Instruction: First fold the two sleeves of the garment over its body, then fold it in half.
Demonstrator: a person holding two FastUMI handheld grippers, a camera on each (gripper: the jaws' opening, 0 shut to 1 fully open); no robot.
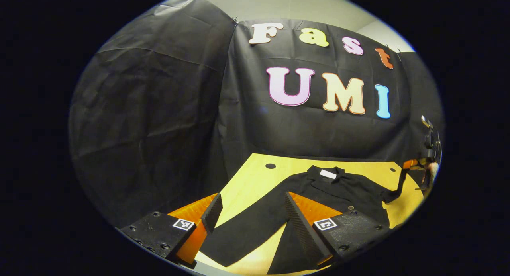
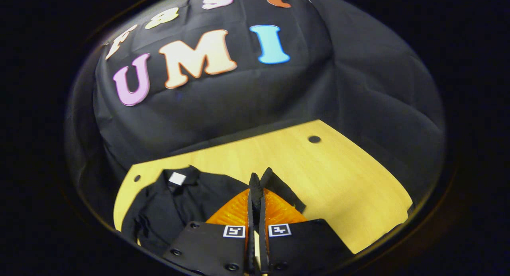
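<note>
Black garment (image 1: 338,190) spread flat on the wooden bench (image 1: 255,176), collar with its white tag toward the booth wall, buttons facing up. On the left, left tool (image 1: 251,210) held wide open above the near sleeve (image 1: 247,228), which runs out diagonally toward the bench's front edge; fingers apart and touching nothing, the sleeve lying between and below them. Farther right in the left gripper view, far sleeve (image 1: 396,190) raised off the bench at its cuff, drawn toward the other tool at the frame's edge. In the right gripper view, right tool (image 2: 255,180) pinched tight on that cuff (image 2: 279,188), dark cloth gripped at the fingertips. Step in hand, by judgement: first sleeve fold, the right one. Next likely called for: carrying the cuff inward over the chest and letting go flat, then closing the left tool on the near sleeve.
</note>
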